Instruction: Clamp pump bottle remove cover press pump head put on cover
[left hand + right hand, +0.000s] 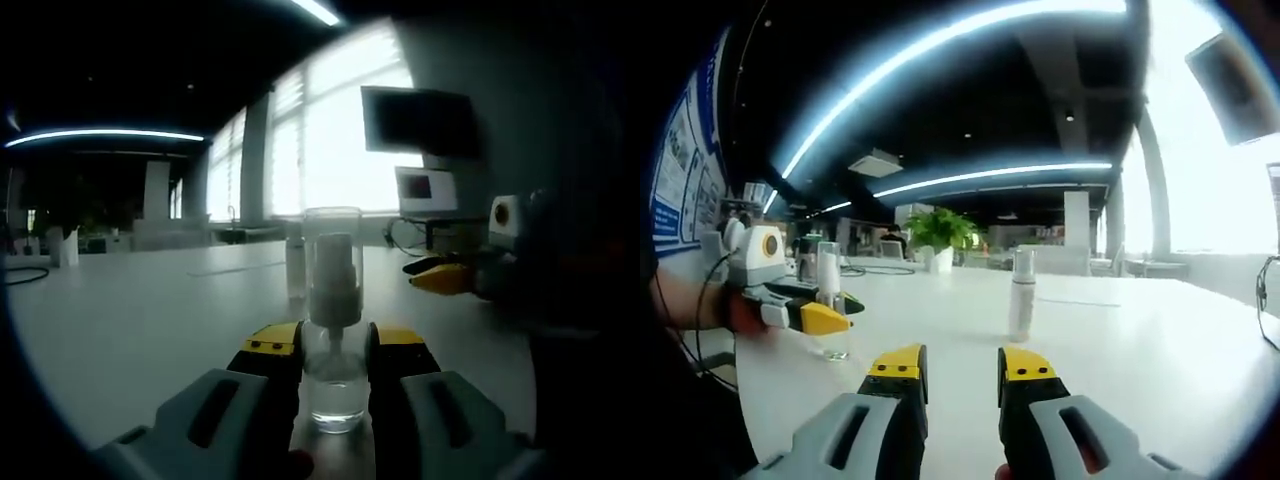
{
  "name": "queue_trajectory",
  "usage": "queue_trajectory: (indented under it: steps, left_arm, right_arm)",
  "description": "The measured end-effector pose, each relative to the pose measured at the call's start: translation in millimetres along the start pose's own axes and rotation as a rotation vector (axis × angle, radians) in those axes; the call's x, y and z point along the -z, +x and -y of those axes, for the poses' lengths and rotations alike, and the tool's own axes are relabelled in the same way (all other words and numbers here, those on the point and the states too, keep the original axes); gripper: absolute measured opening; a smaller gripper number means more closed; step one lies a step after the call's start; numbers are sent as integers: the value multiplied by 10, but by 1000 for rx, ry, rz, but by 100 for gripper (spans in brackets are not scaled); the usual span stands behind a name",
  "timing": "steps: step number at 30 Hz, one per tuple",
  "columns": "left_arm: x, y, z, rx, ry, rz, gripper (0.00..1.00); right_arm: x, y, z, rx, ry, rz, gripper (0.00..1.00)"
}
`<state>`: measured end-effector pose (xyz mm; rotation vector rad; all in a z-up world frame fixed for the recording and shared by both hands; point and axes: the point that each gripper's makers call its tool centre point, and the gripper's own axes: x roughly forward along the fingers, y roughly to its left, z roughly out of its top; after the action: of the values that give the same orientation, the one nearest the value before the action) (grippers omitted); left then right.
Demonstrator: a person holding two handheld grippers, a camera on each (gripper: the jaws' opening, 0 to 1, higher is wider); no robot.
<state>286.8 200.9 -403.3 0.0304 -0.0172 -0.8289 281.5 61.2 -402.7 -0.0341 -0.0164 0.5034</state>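
Bottles: two pump bottles | left hand-held gripper (335,352) pinching capped pump bottle (334,330) | right hand-held gripper (962,368) spread, empty | second bottle (1021,294) standing apart

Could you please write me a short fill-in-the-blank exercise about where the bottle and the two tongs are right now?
1. The left tongs are shut on the pump ____.
2. The bottle's clear cover is still ____.
3. The right tongs hold ____.
4. The bottle stands on the white ____.

Missing words: bottle; on; nothing; table
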Motion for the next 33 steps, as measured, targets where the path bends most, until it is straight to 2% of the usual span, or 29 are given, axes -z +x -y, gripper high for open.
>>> queue_trajectory:
  steps: [21, 28, 33]
  left_arm:
    - [1, 0, -71, -31, 7, -6, 16]
    - [-101, -23, -244, -68, -99, 47, 16]
    - [-124, -24, -328, -90, -127, 63, 16]
  right_arm:
    - [-31, -8, 15, 2, 0, 16, 22]
    - [-41, -20, 10, 4, 3, 18, 22]
    - [-40, -17, 18, 7, 6, 18, 22]
